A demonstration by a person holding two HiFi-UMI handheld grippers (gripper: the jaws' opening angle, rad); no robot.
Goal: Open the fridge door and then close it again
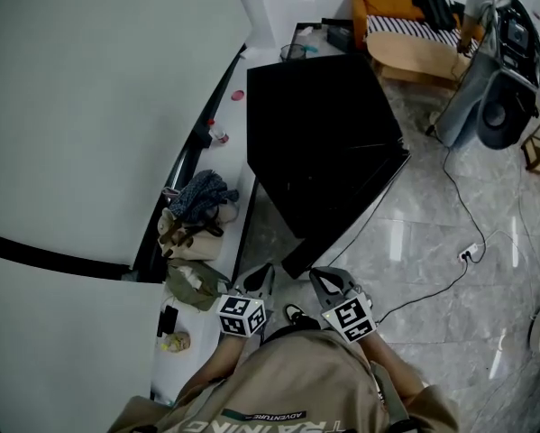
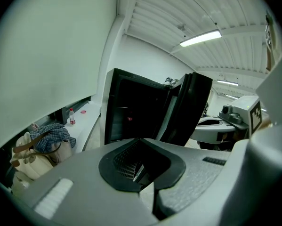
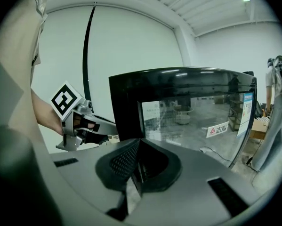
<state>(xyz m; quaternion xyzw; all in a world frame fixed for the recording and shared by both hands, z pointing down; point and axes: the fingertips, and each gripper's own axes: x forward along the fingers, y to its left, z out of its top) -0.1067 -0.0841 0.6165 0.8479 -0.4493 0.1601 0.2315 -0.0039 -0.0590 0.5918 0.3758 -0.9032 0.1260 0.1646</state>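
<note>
Fridge door (image 1: 346,207): open. Left gripper (image 1: 259,280), right gripper (image 1: 327,285): jaws pressed together, empty. Advice: push outer edge squarely, steadily shut.

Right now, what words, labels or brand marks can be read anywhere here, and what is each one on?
"志高", beside a red logo: sticker on the black fridge door.
"ADVENTURE": patch on the person's shirt; the larger lettering below it is cut off.
Paper label at the door's upper left and blue-white label at its right edge: too blurred to read.
</note>
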